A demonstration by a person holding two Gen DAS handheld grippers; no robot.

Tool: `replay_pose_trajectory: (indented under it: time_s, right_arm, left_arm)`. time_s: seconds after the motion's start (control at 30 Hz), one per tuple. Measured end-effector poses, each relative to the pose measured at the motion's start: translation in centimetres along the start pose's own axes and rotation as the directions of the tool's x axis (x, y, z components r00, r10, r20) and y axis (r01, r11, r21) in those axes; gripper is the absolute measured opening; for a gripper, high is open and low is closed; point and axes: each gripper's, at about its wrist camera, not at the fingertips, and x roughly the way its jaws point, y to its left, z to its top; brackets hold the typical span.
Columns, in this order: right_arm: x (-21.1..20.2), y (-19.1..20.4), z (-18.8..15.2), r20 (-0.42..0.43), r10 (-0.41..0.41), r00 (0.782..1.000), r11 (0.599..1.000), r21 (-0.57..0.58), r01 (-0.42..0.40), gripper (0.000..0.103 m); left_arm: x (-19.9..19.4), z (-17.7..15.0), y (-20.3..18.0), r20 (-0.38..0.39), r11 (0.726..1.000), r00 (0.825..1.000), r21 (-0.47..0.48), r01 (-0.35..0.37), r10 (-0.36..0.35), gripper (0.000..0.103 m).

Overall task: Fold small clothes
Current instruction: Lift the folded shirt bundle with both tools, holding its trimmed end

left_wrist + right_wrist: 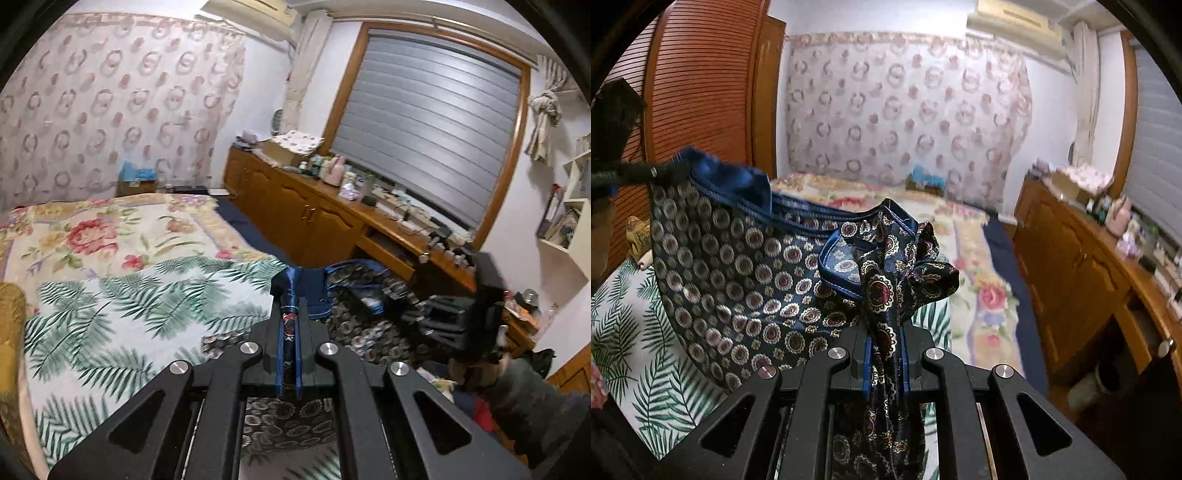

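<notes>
A small dark blue garment [738,269] with round medallion print and blue trim hangs stretched in the air above the bed. My right gripper [884,332] is shut on a bunched corner of it, which sticks up past the fingertips. My left gripper [290,306] is shut on another edge of the same garment [365,291], which drapes away to the right. In the right wrist view the left gripper [670,170] appears at the far left, pinching the garment's upper corner. In the left wrist view the right gripper [476,314] is a blurred dark shape at the right.
Below lies a bed with a palm-leaf sheet [122,314] and a floral blanket [110,232]. A wooden cabinet and desk [325,218] crowded with small items run along the window wall. A wooden wardrobe [701,92] stands to the left. A person's sleeve [524,402] shows lower right.
</notes>
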Motion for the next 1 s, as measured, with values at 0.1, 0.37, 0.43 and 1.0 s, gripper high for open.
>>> replay_pose_trajectory:
  time_s: [0.1, 0.37, 0.43, 1.0]
  right_arm:
    - [0.6, -0.9, 0.0, -0.025, -0.013, 1.000, 1.000, 0.016, 0.014, 0.011]
    - [3.4, -1.5, -1.2, -0.108, -0.010, 0.994, 0.996, 0.082, 0.019, 0.011]
    - [4.3, -1.5, -1.0, -0.124, -0.014, 0.992, 0.996, 0.088, 0.025, 0.011]
    - [5.1, -2.5, -1.6, -0.127, 0.005, 0.992, 0.994, 0.110, 0.009, 0.011]
  left_arm:
    - [0.9, 0.6, -0.2, -0.019, 1.000, 1.000, 0.012, 0.023, -0.023, 0.005]
    - [10.2, -1.5, 4.8, -0.228, 0.999, 0.973, 0.011, -0.037, 0.038, 0.005]
    - [12.1, -2.3, 5.5, -0.258, 0.998, 0.964, 0.027, -0.055, 0.060, 0.005]
    - [18.7, -5.0, 6.5, -0.370, 0.967, 0.901, 0.193, -0.164, 0.226, 0.050]
